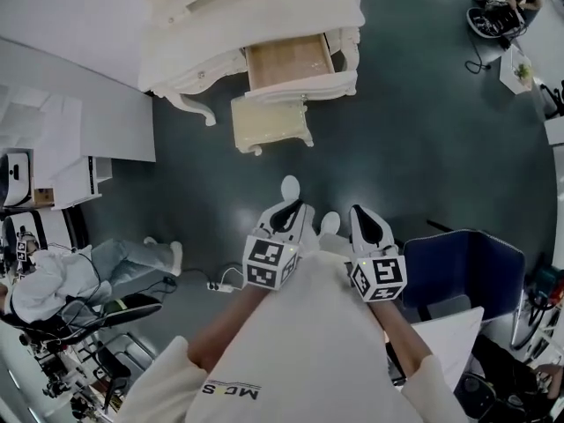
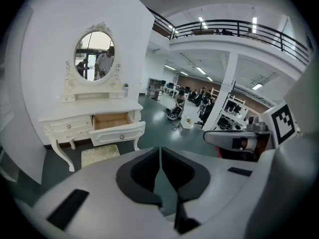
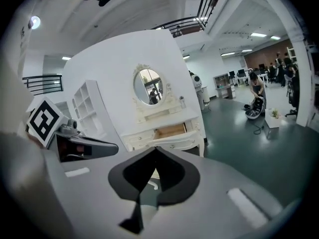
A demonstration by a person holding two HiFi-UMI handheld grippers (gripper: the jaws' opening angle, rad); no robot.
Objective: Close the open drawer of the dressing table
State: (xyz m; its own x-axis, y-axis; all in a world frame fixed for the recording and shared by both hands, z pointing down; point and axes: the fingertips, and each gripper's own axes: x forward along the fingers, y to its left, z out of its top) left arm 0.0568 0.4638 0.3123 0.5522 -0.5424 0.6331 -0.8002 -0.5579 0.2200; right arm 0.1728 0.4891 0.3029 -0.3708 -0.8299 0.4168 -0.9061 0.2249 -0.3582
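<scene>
Drawer [image 1: 289, 63] stands open, well ahead. Left claw [image 2: 159, 152] and right claw [image 3: 155, 151] are together, empty. Approach squarely, then push its front evenly.

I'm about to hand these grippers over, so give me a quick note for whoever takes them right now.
Left gripper: shut, empty.
Right gripper: shut, empty.
Both are held well short of the dressing table, with bare floor between.
The drawer is pulled out, with a stool on the floor just in front.
Done: nothing so far.
Left: walk up and push the drawer front fully in.
</scene>
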